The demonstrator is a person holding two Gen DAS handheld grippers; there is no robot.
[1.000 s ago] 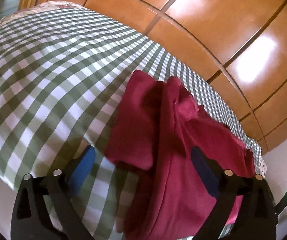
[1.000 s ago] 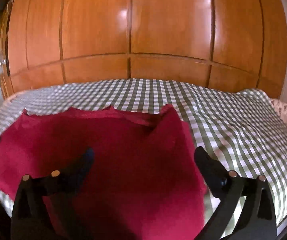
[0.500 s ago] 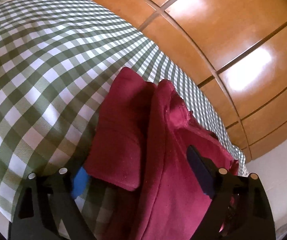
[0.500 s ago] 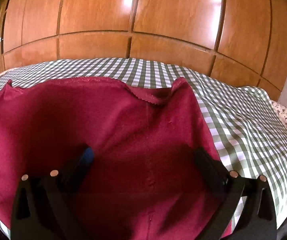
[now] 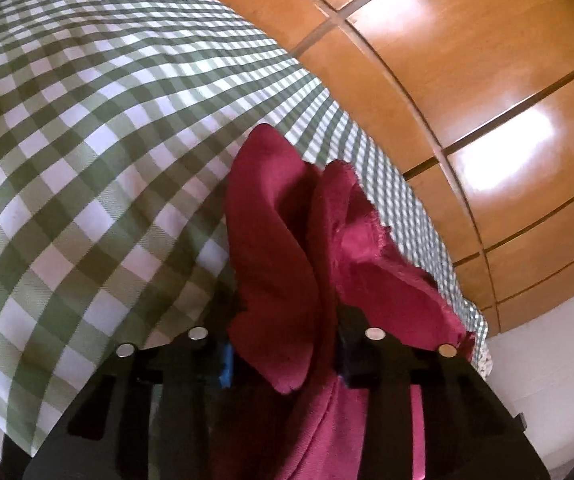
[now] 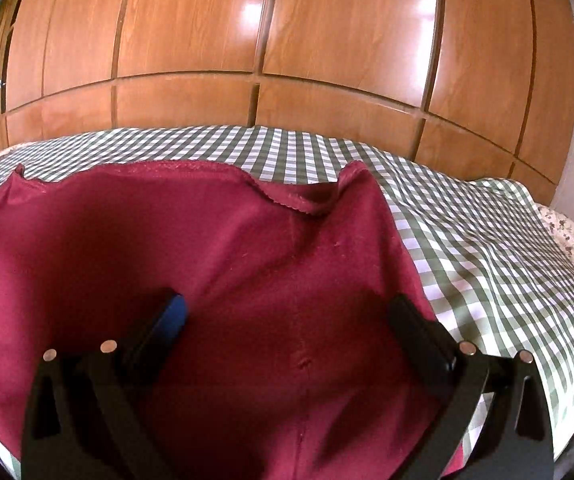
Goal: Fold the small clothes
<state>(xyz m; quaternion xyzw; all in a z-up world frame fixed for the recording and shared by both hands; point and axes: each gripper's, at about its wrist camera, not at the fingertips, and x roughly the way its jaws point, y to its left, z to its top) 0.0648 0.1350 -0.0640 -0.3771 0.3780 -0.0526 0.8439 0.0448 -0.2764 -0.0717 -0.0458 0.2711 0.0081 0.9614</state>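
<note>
Crimson cloth (image 5: 275, 264) lies on the bed (image 5: 87, 152), spread over its green-and-white checked cover, with wooden wardrobe doors (image 6: 287, 48) behind. The left gripper (image 5: 283, 354) has just been closing its jaws, and a bunched fold of the garment now sits pinched between them, rising in 2 ridges ahead of the fingers. The right gripper (image 6: 287, 312) rests low over the flat part of the same cloth (image 6: 247, 264), jaws wide apart, nothing clamped.
</note>
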